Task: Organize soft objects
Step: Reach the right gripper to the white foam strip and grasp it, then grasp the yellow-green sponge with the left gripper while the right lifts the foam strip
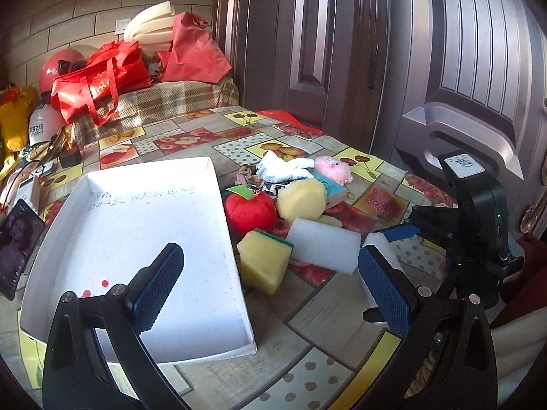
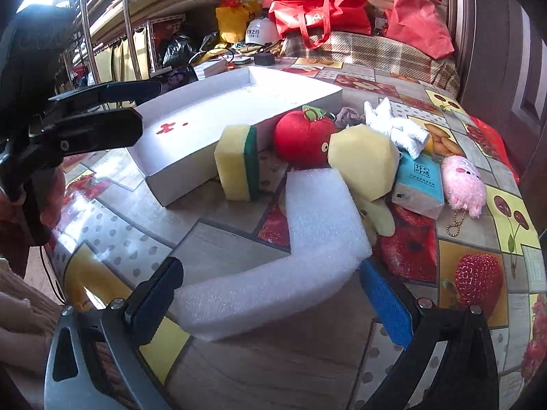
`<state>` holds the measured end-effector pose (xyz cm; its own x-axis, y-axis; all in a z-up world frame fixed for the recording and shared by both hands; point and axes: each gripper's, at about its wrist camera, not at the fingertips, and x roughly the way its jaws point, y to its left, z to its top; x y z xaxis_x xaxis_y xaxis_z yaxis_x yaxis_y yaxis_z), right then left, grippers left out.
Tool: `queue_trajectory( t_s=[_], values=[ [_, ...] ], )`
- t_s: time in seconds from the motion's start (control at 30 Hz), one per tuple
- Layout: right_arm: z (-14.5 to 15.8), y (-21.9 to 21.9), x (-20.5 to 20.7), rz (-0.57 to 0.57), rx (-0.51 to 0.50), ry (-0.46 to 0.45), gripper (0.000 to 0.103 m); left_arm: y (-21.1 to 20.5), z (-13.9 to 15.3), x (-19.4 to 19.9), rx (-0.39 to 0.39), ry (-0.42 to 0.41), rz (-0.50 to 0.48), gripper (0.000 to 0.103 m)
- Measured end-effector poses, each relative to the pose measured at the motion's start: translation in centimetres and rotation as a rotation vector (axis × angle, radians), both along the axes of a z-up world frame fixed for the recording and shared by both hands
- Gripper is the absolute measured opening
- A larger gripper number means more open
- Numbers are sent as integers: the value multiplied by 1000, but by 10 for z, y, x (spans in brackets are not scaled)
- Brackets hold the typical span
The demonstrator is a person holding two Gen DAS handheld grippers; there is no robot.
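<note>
Through my left wrist camera, my left claw (image 1: 270, 280) hangs wide open and empty over the near right wall of the white tray (image 1: 236, 273), which sits toward the table's left side. The white foam block (image 1: 324, 249) lies just right of the tray, past the yellow sponge (image 1: 263, 263), its long axis running left to right. At its right end I see my right claw (image 1: 386, 239), one blue pad against the foam there. The red plush apple (image 1: 251, 210) sits behind, untouched.

Through my right wrist camera, my right claw (image 2: 270, 294) has its jaws spread, the foam block (image 2: 290, 273) lodged between the pads; whether I am squeezing it yet I cannot tell. The block bends like an L, one limb crossing between the pads, the other pointing away toward the plush apple (image 2: 302, 136). The tray (image 2: 191, 174) lies ahead and left, so I judge this arm carries it leftward.
</note>
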<state>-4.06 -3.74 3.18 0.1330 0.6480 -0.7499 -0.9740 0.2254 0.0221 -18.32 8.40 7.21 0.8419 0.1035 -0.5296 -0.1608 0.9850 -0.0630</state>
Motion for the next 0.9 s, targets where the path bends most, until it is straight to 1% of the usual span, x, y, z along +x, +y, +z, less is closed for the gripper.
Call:
queue_trajectory(
  t_s=[0.03, 0.1, 0.17, 0.23, 0.33, 0.4, 0.47, 0.6, 0.67, 0.73, 0.8, 0.87, 0.9],
  values=[
    [-6, 2, 1, -8, -28, 4, 103, 0, -2, 4, 11, 15, 2, 103],
    [-11, -2, 8, -22, -42, 37, 102, -2, -6, 16, 39, 53, 1, 103],
    [-10, -11, 20, -42, -12, 105, 86, -3, -11, 28, 63, 91, -4, 103],
    [-7, -19, 30, -79, 12, 133, 86, -3, -16, 39, 68, 119, -15, 103],
    [-5, -33, 39, -115, 37, 156, 85, -2, -20, 52, 64, 138, -40, 103],
    [-5, -37, 44, -132, 41, 158, 85, -3, -20, 58, 74, 147, -56, 102],
    [-5, -39, 49, -151, 44, 159, 85, -5, -20, 63, 89, 155, -75, 100],
    [-3, -43, 55, -178, 67, 166, 85, -7, -25, 75, 110, 197, -93, 97],
    [-1, -43, 56, -185, 80, 172, 85, -7, -30, 79, 112, 219, -96, 92],
    [-1, -45, 58, -188, 91, 181, 85, -9, -33, 80, 117, 230, -109, 91],
    [-1, -46, 60, -191, 98, 191, 85, -14, -35, 81, 134, 238, -119, 88],
    [-1, -46, 62, -194, 102, 195, 85, -18, -37, 83, 141, 249, -137, 70],
    [-1, -46, 62, -196, 105, 196, 85, -19, -37, 83, 139, 253, -147, 65]
  ],
)
